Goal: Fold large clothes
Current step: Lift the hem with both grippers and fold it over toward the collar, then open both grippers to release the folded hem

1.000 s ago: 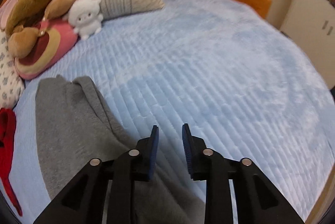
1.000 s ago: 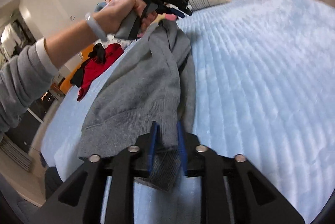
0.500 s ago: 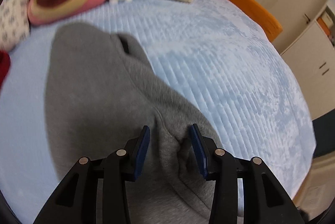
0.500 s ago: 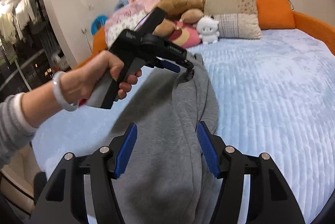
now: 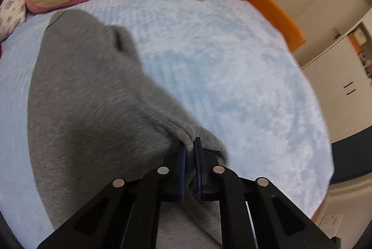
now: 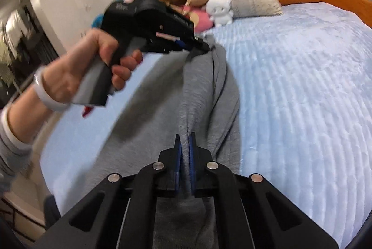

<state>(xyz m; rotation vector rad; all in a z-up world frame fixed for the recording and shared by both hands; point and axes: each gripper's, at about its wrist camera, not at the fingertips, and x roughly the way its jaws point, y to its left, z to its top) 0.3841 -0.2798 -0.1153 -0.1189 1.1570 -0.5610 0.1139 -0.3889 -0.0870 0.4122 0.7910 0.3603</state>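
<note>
While lying on the pale blue quilted bed [image 5: 232, 67], the grey knit garment [image 5: 88, 97] is being pinched by the left gripper [image 5: 190, 151] and the right gripper [image 6: 185, 144], both clamped on fabric.

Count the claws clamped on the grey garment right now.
2. The left claw pinches a bunched fold of the grey garment at its far end; the right claw grips a ridge of it at the near end. None hidden.

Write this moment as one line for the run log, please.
left gripper: shut on grey garment | right gripper: shut on grey garment | garment: partly on blue bed cover
</note>
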